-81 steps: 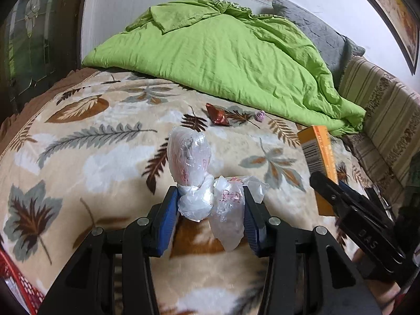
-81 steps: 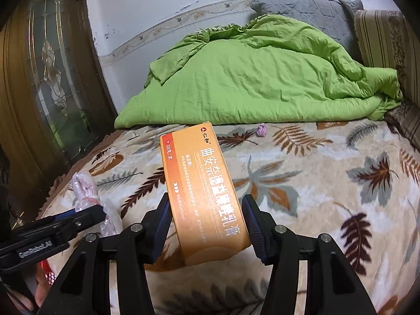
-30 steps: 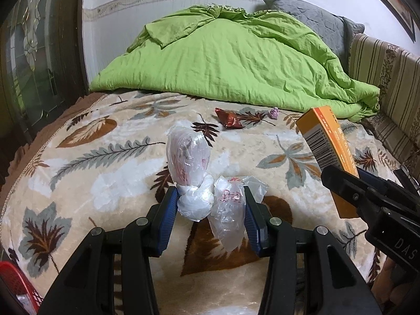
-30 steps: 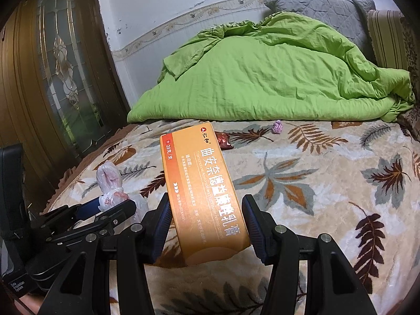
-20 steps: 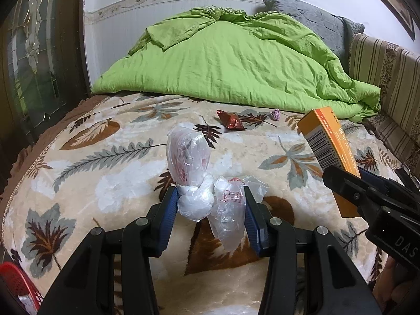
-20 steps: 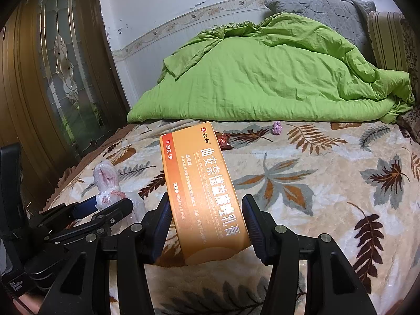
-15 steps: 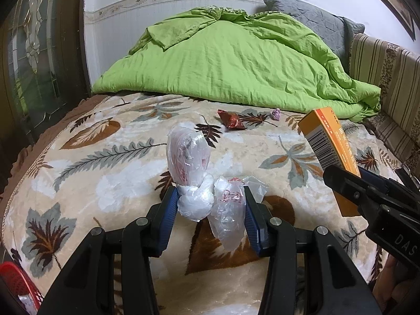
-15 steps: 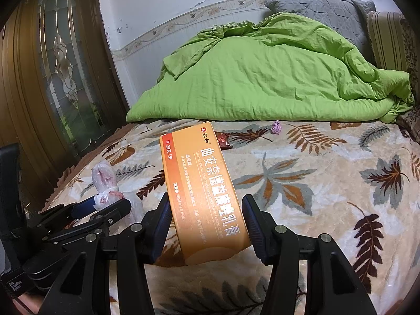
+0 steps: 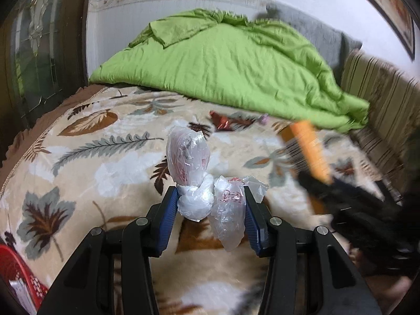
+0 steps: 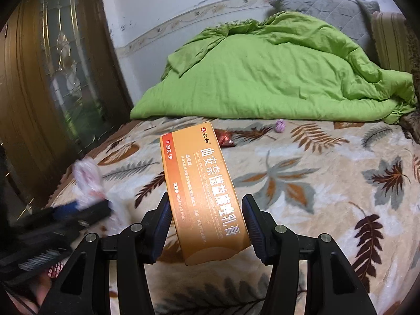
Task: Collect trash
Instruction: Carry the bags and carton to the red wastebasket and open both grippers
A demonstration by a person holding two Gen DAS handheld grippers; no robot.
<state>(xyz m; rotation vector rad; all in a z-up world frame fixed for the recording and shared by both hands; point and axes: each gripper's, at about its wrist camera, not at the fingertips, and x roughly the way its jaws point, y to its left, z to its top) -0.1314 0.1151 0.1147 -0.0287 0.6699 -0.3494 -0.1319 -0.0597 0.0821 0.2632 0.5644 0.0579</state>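
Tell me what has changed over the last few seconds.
Both grippers are moving, each blurred in the other's view. Nothing was grasped or released: the left gripper still clamps the plastic bag, the right gripper the orange box. Red wrapper stays on the blanket.

A crumpled green duvet (image 10: 267, 76) lies on the leaf-patterned blanket (image 10: 328, 173) beside a glass-panelled door (image 10: 65, 78).

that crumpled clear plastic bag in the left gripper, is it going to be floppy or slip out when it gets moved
The crumpled clear plastic bag is probably floppy: one lobe bulges above the left gripper and another sags below its blue pads. It looks light, thin film with little inside. The pads pinch only its bunched middle, so the glossy film might creep out under a quick swing.
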